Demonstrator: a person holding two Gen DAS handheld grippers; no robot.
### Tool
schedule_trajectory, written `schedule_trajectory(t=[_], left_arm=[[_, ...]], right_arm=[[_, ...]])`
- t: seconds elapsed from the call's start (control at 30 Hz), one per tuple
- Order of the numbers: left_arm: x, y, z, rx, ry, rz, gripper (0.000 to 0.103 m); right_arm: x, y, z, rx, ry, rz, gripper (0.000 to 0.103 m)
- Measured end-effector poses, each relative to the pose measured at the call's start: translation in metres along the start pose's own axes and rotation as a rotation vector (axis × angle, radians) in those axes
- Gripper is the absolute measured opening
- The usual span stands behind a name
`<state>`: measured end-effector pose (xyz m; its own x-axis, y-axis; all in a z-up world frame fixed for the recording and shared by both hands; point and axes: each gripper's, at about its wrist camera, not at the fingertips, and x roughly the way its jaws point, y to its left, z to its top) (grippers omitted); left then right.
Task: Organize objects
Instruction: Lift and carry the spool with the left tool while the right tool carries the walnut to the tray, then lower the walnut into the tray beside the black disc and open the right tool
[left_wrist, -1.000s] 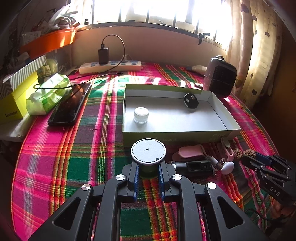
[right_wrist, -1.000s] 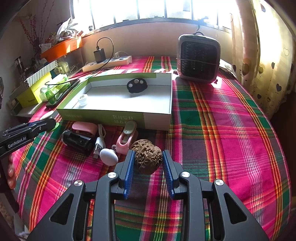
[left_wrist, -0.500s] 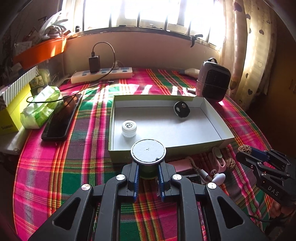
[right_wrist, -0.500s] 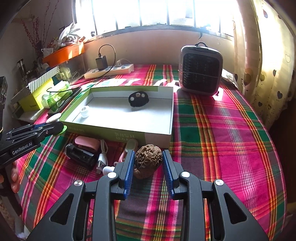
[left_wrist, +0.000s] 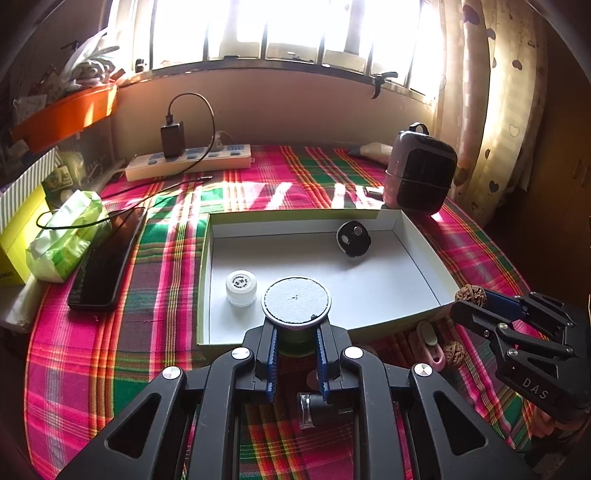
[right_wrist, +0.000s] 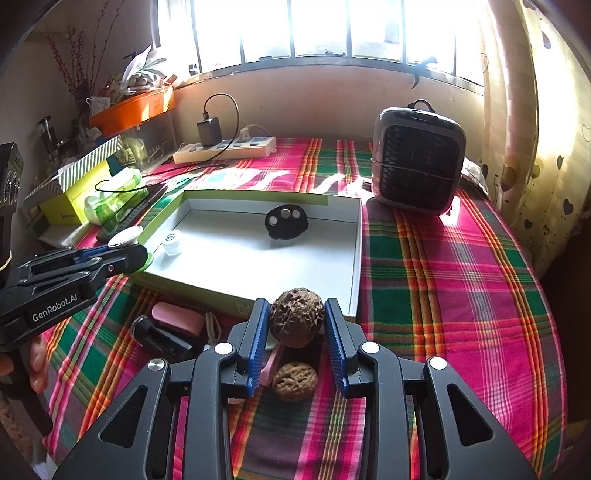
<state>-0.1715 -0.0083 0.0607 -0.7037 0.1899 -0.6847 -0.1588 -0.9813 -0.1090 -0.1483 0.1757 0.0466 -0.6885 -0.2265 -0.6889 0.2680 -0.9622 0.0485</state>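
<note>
My left gripper (left_wrist: 295, 345) is shut on a round green jar with a grey lid (left_wrist: 295, 300), held above the near edge of the shallow white box (left_wrist: 421, 254). My right gripper (right_wrist: 296, 325) is shut on a brown walnut (right_wrist: 296, 317), held above the box's near right corner (right_wrist: 352, 295). A second walnut (right_wrist: 294, 380) lies on the cloth below it. In the box lie a small white jar (left_wrist: 241, 287) and a black disc with metal dots (left_wrist: 352, 238). The right gripper also shows at the right in the left wrist view (left_wrist: 476, 301).
A pink case (right_wrist: 177, 319), a black device (right_wrist: 159, 338) and a pink clip (left_wrist: 430, 343) lie on the plaid cloth before the box. A small heater (right_wrist: 417, 173) stands back right. A phone (left_wrist: 105, 258), wipes pack (left_wrist: 64, 236) and power strip (left_wrist: 188, 162) lie to the left.
Both grippers have risen and moved forward toward the box, carrying the jar and the walnut. The walnut has been lifted off the cloth, away from the second walnut.
</note>
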Motion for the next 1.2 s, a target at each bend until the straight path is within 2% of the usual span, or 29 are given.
schedule_trajectory(t=[0.2, 0.63, 1.2], left_arm=[[0.015, -0.002, 0.012, 0.010, 0.010, -0.009, 0.015], [0.042, -0.006, 0.039, 0.024, 0.017, -0.026, 0.015], [0.091, -0.003, 0.059, 0.018, 0.077, -0.016, 0.015]], right_arm=[[0.008, -0.001, 0.017, -0.020, -0.016, -0.008, 0.032], [0.042, -0.009, 0.044, -0.041, 0.007, -0.042, 0.032], [0.095, -0.020, 0.067, -0.087, 0.079, -0.087, 0.032]])
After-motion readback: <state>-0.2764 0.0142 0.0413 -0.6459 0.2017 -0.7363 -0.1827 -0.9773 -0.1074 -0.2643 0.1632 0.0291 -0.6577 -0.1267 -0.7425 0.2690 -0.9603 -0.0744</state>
